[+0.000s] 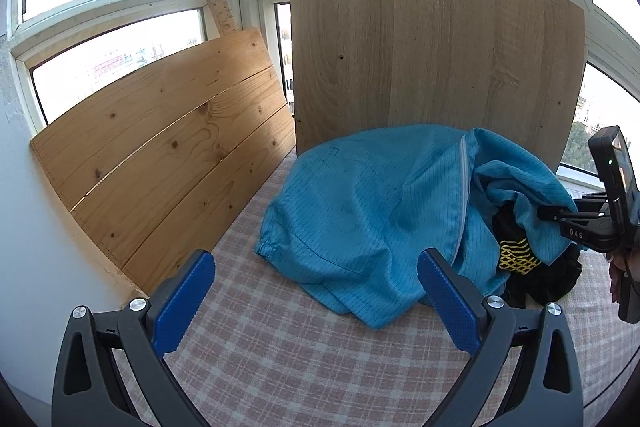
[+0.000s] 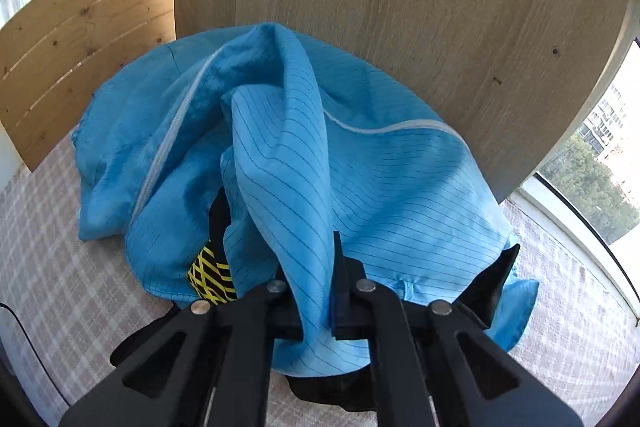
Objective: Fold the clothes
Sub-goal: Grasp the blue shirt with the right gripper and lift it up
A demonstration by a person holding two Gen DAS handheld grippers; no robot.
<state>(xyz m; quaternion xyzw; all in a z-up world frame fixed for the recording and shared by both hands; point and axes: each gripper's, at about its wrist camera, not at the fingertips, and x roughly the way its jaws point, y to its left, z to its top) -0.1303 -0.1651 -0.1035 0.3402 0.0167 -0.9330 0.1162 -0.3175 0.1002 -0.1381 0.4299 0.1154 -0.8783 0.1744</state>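
Note:
A crumpled blue garment (image 1: 360, 211) with thin dark stripes and a pale zipper lies in a heap on the checked tablecloth (image 1: 280, 355). Under it sits a black garment with a yellow net pattern (image 1: 516, 255). My left gripper (image 1: 316, 287) is open, its blue pads low over the cloth just before the garment's near edge. In the right wrist view, my right gripper (image 2: 316, 291) is shut on a fold of the blue garment (image 2: 288, 167), lifting it a little. The black garment (image 2: 212, 271) shows beneath. In the left wrist view the right gripper (image 1: 552, 213) pinches the fabric at the right.
A pine plank board (image 1: 168, 155) leans at the left and a tall oak-look panel (image 1: 432, 51) stands behind the heap, both against the windows. A person's hand (image 1: 624, 267) holds the right gripper. A dark cable (image 2: 24, 339) lies at the left edge of the right wrist view.

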